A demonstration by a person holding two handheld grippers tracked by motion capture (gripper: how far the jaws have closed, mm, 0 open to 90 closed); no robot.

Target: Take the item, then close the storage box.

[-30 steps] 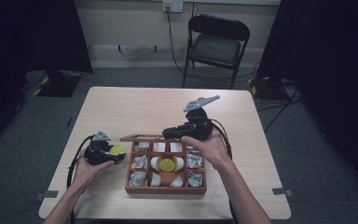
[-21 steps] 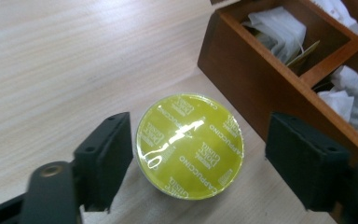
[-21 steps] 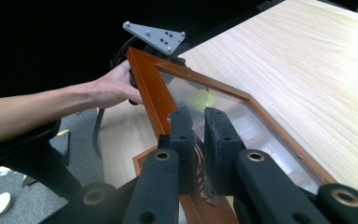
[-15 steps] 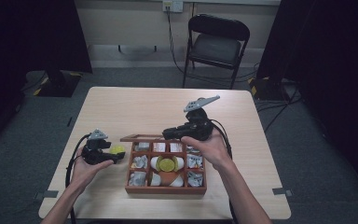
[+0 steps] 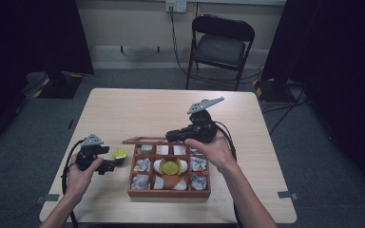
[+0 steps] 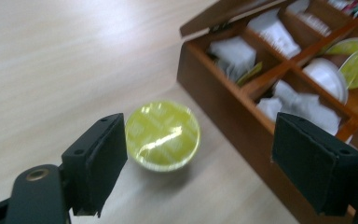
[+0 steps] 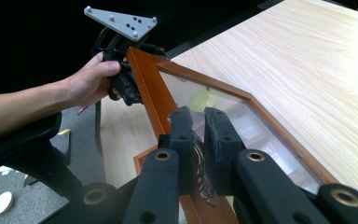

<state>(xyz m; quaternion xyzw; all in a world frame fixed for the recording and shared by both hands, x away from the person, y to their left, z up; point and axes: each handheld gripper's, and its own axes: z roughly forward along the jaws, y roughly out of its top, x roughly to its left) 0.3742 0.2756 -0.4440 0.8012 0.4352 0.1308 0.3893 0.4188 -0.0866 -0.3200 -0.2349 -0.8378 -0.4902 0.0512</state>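
- Left gripper (image 5: 116, 162) jaws spread wide, nothing between the pads; sits on the table (image 5: 138, 111) left of the wooden box (image 5: 168, 192).
- Green-lidded capsule (image 6: 162, 135) lies on the bare table, foil lid up, just beside the box's outer wall, not touching it as far as I can tell. In the left gripper view it sits next to the left jaw, inside the open span, unclamped.
- Right gripper (image 7: 198, 140) jaws closed on the edge of the box lid (image 7: 144, 84), a wood frame with a clear pane, holding it raised above the back of the box.
- Box compartments hold white sachets (image 6: 233, 53) and more capsules; one green capsule (image 5: 170, 167) sits in the centre cell.
- Progress, judging: lid is up and held, one capsule is out of the box on the table. Cannot tell from this whether it is going in or coming out.
- Left to do: either grab the capsule again or back off; lid not yet lowered.
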